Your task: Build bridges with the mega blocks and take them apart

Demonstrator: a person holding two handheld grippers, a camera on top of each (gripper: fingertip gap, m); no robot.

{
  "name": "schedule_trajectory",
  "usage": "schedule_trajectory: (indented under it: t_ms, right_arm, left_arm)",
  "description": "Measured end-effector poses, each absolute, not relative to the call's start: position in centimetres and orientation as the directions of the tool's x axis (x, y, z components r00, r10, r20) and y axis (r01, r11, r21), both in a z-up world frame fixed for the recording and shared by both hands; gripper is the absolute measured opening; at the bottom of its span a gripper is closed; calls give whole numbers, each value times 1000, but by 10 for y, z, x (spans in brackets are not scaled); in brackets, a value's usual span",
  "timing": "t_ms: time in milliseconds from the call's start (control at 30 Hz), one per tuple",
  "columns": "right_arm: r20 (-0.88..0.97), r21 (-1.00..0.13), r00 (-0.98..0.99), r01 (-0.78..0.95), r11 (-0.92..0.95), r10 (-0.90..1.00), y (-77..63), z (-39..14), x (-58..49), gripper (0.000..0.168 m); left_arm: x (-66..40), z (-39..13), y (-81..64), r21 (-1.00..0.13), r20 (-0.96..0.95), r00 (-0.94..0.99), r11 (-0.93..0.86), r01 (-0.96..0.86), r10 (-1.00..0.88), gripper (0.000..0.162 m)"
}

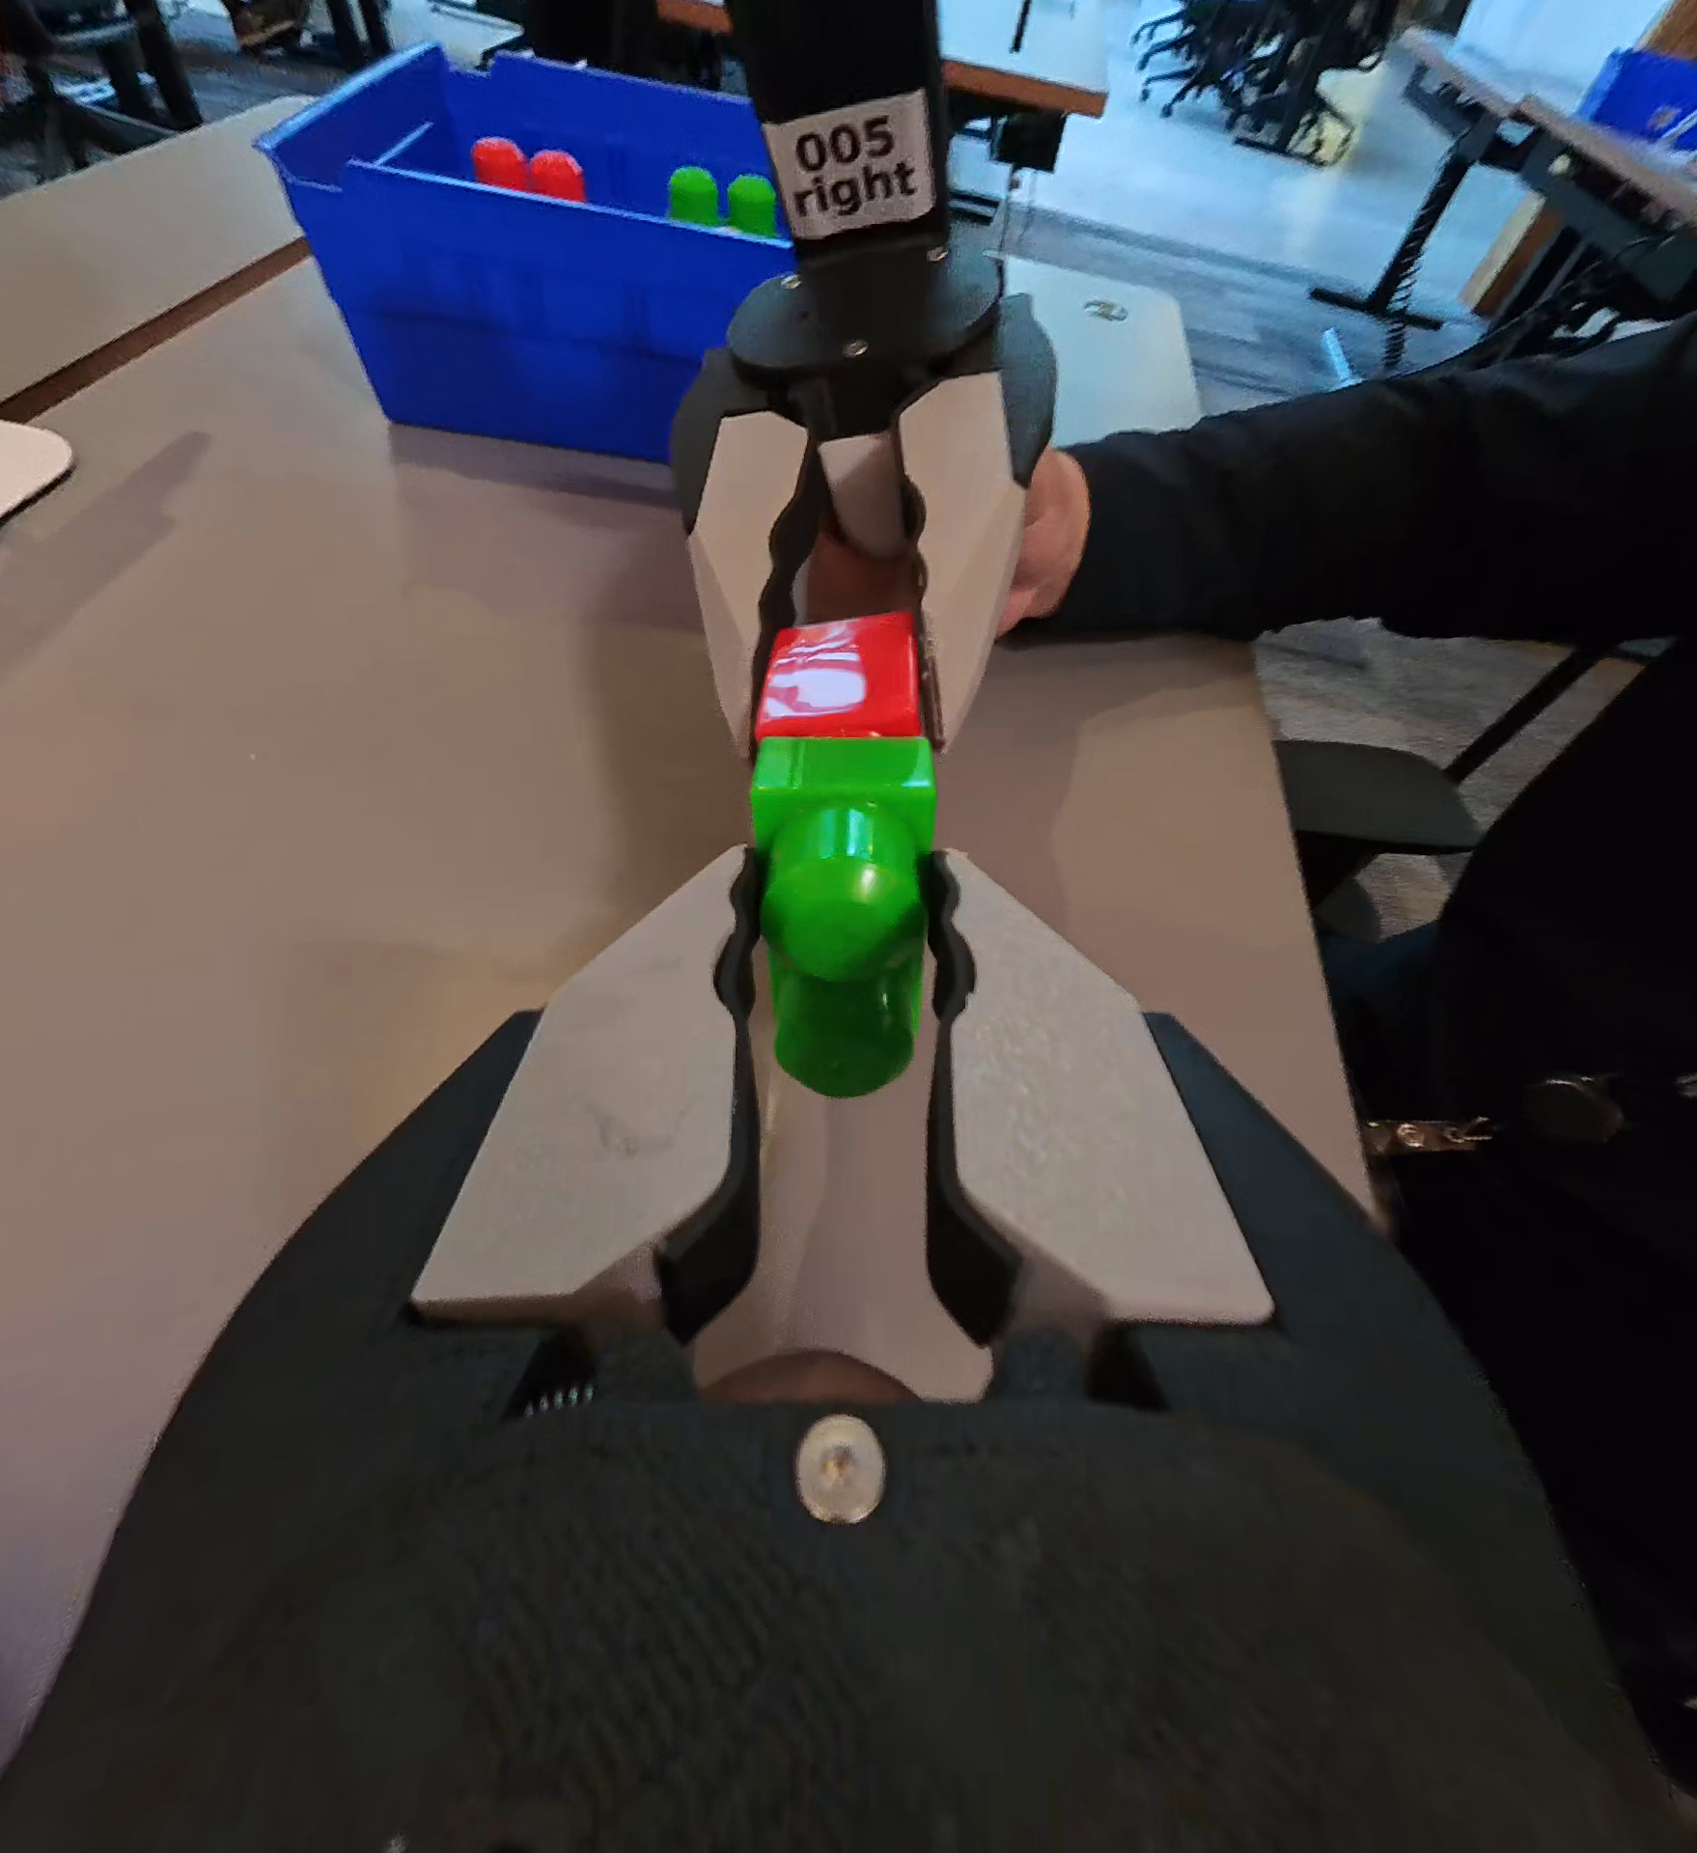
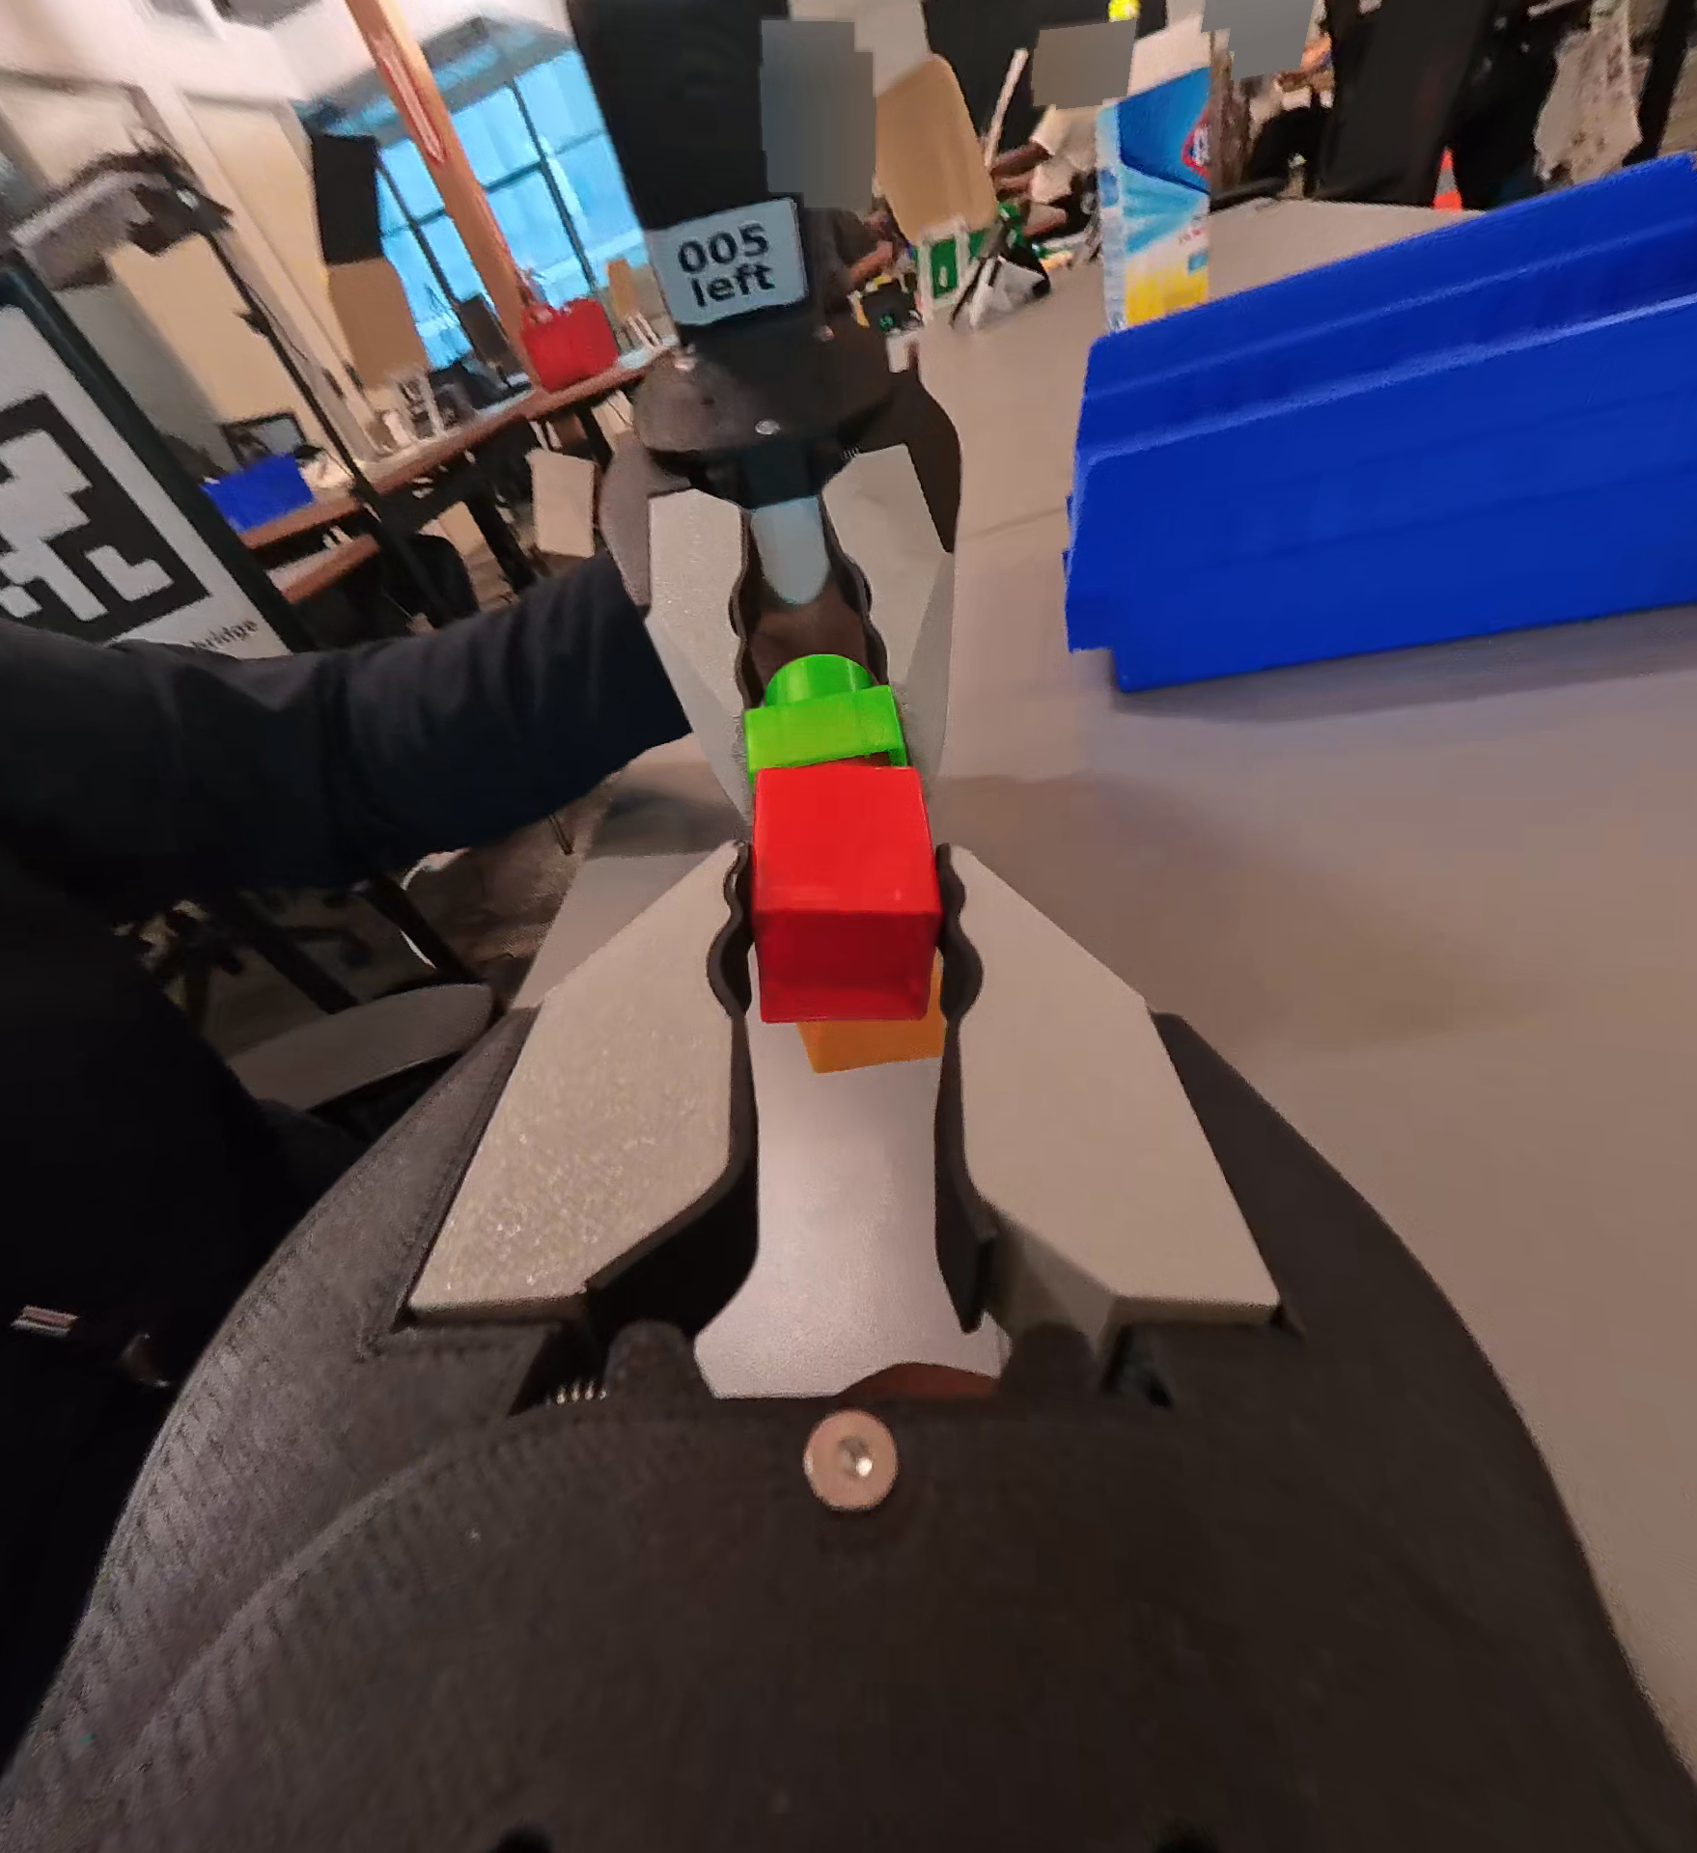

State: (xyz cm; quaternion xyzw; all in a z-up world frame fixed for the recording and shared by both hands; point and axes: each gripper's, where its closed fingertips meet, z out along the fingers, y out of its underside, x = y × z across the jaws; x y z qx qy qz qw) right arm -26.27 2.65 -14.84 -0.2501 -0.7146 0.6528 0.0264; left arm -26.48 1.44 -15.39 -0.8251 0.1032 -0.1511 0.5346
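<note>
The open blue plastic bin (image 1: 524, 331) stands on the grey counter (image 1: 323, 802), holding two red round-topped plastic blocks (image 1: 527, 168) and two green round-topped plastic blocks (image 1: 721, 198); its lower contents are hidden by the wall. Above the counter, the left hand-held gripper (image 1: 842, 882) clamps the green plastic mega block (image 1: 842, 902), pressed end to end against the red plastic mega block (image 2: 844, 902) gripped by the right hand-held gripper (image 2: 844, 902). An orange piece (image 2: 875, 1043) beneath the red one is mostly hidden
</note>
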Motion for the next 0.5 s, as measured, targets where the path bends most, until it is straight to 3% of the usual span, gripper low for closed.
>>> schedule_trajectory:
  t_ms: [167, 267, 500]
  right_arm:
    - [26, -985, -911, 47, 167, 411, 23, -130, -246, 33]
    - [102, -983, -892, -21, 184, 441, 23, -122, -243, 33]
    - [-86, -993, -881, 113, 30, 465, 25, -116, -248, 33]
  left_arm:
    - [-246, -135, 11, -940, 216, 870, -335, 62, -444, 30]
    - [-244, -127, 13, -951, 209, 868, -302, 73, -450, 31]
    - [-249, -118, 16, -976, 134, 918, -211, 57, -374, 31]
